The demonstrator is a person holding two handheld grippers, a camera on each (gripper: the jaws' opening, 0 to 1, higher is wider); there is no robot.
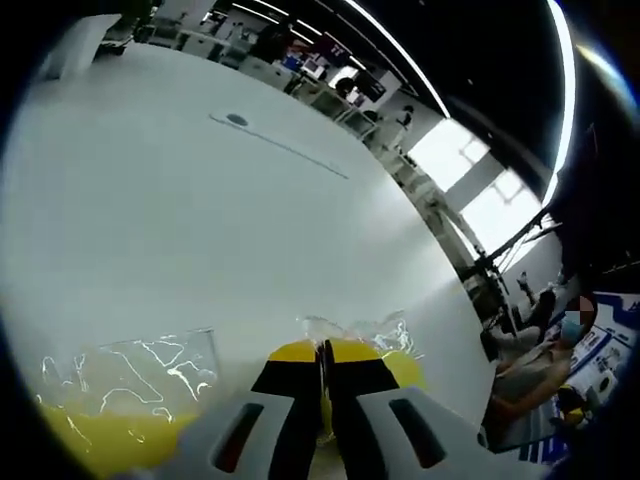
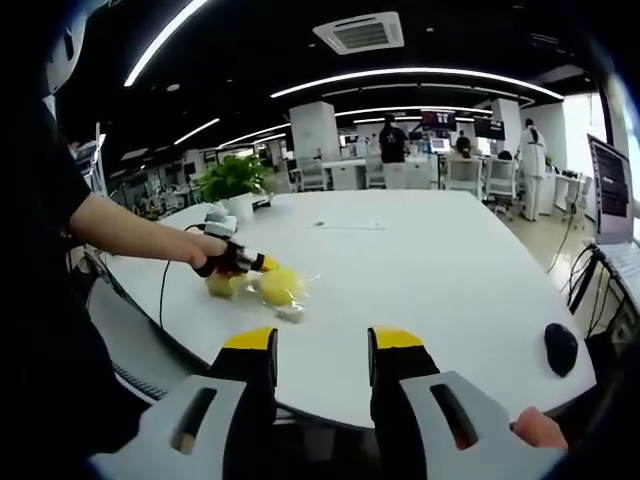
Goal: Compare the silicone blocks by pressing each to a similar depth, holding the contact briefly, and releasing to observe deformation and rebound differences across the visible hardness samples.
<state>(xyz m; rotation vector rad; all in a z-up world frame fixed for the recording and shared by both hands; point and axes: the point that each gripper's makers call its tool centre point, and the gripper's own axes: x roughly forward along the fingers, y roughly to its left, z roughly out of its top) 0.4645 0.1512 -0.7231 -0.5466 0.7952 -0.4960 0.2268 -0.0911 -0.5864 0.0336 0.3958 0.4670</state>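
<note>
In the left gripper view my left gripper (image 1: 322, 350) has its yellow-tipped jaws shut together, tips down on a yellow silicone block (image 1: 400, 362) wrapped in clear plastic. A second wrapped yellow block (image 1: 120, 410) lies to its left. In the right gripper view the left gripper (image 2: 262, 265), held by a person's hand, rests its tip against the rounder yellow block (image 2: 282, 287), with the other block (image 2: 222, 286) just beside it. My right gripper (image 2: 320, 345) hovers open over the table's near edge, well back from both blocks, with nothing between its jaws.
The white table (image 2: 420, 260) stretches wide behind the blocks. A potted plant (image 2: 233, 180) stands at the far left, a black mouse (image 2: 560, 348) lies near the right edge, and a laptop (image 2: 612, 190) sits beyond it. People stand at desks in the background.
</note>
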